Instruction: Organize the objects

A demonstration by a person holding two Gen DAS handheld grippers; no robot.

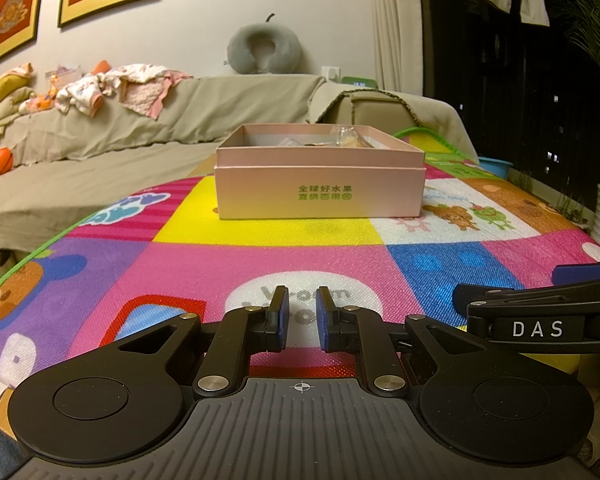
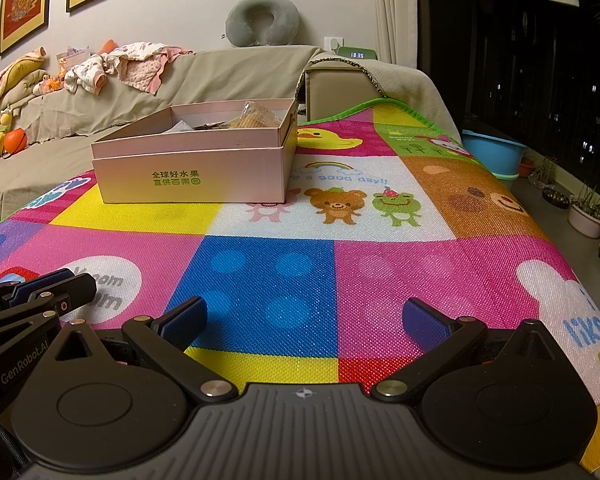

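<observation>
An open pink cardboard box (image 1: 320, 192) (image 2: 192, 176) with green print stands on the colourful play mat (image 1: 228, 256) (image 2: 384, 280), well ahead of both grippers. Several wrapped snacks (image 2: 256, 116) (image 1: 348, 138) lie inside it, mostly hidden by its walls. My left gripper (image 1: 302, 294) hovers low over the mat's near part, its blue pads a narrow gap apart with nothing between them. My right gripper (image 2: 306, 306) is beside it on the right, wide open and empty. Each gripper shows at the edge of the other's view: the right one (image 1: 540, 300), the left one (image 2: 40, 288).
Behind the mat is a beige covered sofa (image 1: 100, 152) with piled clothes (image 1: 112, 88), a grey neck pillow (image 2: 262, 20) and an orange ball (image 1: 1, 160). A blue basin (image 2: 492, 152) and plant pots (image 2: 588, 216) stand on the floor at the right, by dark windows.
</observation>
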